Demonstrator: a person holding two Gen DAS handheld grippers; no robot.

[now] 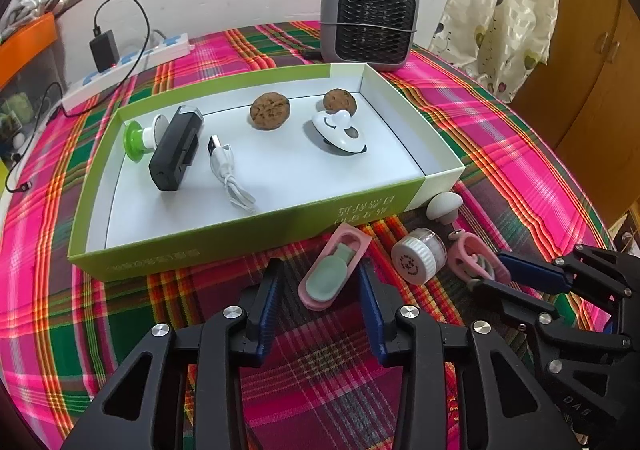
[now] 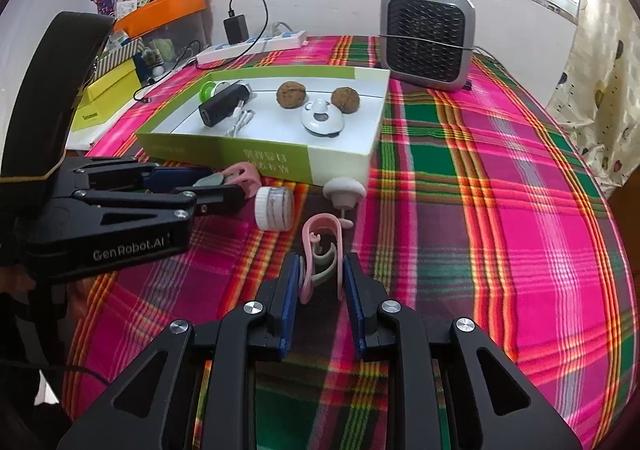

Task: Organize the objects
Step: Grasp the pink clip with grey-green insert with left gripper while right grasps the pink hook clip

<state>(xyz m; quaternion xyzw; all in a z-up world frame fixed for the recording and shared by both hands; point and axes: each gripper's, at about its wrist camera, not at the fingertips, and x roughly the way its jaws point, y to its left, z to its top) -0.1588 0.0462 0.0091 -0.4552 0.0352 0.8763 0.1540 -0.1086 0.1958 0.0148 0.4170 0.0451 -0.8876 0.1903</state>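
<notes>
pink clips sit nearest me on the plaid tabletop (image 2: 500, 170). my right tongs (image 2: 322, 270) are pinching the looped clip (image 2: 320, 250) between their blue pads, both pads pressed on its sides. my left tongs (image 1: 322, 290) straddle the flat clip (image 1: 334, 270), jaws spread; the right pad looks right up against its edge, but i cannot tell whether the left pad touches it. no earlier view to compare.

just beyond the clips lies a white jar (image 1: 418, 256) on its side, between the two clips. a bit further, a white mushroom knob (image 1: 442, 206) rests just beside the box's near right corner.

behind them is the green box (image 1: 256, 234), open, holding a black device (image 1: 174, 148), a green-capped thing (image 1: 136, 138) behind it, a white cable (image 1: 228, 174), two cookies (image 1: 270, 110) and a white mouse-shaped gadget (image 1: 336, 130).

farthest off, a grey heater (image 1: 370, 20) stands at the back right and a power strip (image 1: 128, 64) with a black charger (image 1: 103, 48) at the back left.
</notes>
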